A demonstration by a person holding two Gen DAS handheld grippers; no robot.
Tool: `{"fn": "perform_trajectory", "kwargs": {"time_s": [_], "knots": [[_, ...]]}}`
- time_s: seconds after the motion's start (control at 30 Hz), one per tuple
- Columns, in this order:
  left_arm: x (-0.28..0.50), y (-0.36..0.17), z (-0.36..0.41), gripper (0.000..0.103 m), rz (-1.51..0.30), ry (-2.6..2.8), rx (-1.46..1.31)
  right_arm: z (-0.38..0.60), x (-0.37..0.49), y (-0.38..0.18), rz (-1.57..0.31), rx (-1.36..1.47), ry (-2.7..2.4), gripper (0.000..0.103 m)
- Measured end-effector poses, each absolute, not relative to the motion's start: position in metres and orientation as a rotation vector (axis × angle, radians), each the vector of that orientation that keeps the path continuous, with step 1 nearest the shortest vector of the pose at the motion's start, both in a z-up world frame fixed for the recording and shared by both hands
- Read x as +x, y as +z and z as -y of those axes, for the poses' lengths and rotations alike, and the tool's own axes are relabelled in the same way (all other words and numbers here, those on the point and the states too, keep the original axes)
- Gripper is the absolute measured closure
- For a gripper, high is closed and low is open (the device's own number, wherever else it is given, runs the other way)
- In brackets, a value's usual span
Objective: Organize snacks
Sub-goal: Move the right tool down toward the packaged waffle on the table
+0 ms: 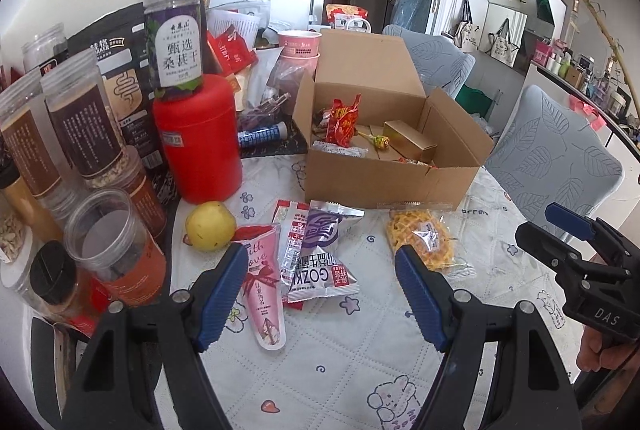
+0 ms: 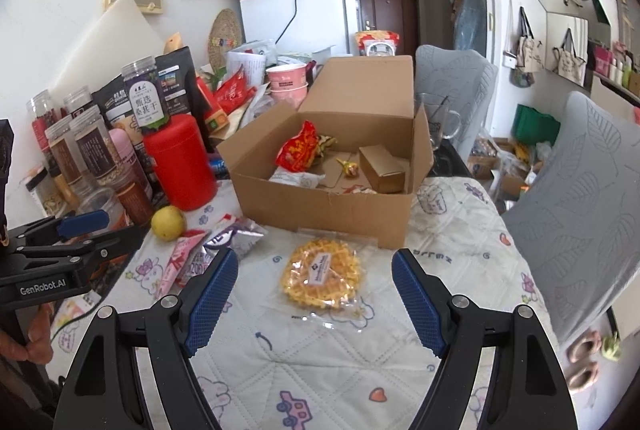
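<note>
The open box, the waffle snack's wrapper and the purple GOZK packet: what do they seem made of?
Open box: brown corrugated cardboard, matte, folded flaps. Waffle snack's wrapper: clear glossy plastic film, contents visible. Purple GOZK packet: likely metallised foil-plastic, shiny silver crimped edges.

Left gripper jaws apart, nothing between pads, hovering over quilted table. Ahead: pink sachet, silver-purple packet, yellow waffle snack bag, lemon. Open cardboard box toward table's far edge, red wrapper inside. Red canister along left edge. Right gripper at right, open.
</note>
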State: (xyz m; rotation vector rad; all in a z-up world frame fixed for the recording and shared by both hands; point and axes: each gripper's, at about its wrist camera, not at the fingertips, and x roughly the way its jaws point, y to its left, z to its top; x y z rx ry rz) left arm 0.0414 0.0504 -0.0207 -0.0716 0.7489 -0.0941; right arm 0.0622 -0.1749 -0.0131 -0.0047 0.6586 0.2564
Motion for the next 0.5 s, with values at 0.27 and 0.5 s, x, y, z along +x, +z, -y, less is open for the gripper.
{"fn": "perform_trajectory", "kwargs": {"time_s": [0.27,0.5], "knots": [[0.064,-0.055,-0.064,0.027,-0.822,-0.058,-0.100,0.173,0.083,-0.043,-0.725,0.004,0.263,0.023],[0.084,-0.084,-0.079,0.027,-0.890,-0.020,-0.136,0.168,0.101,-0.062,-0.761,-0.010,0.272,0.023]]}}
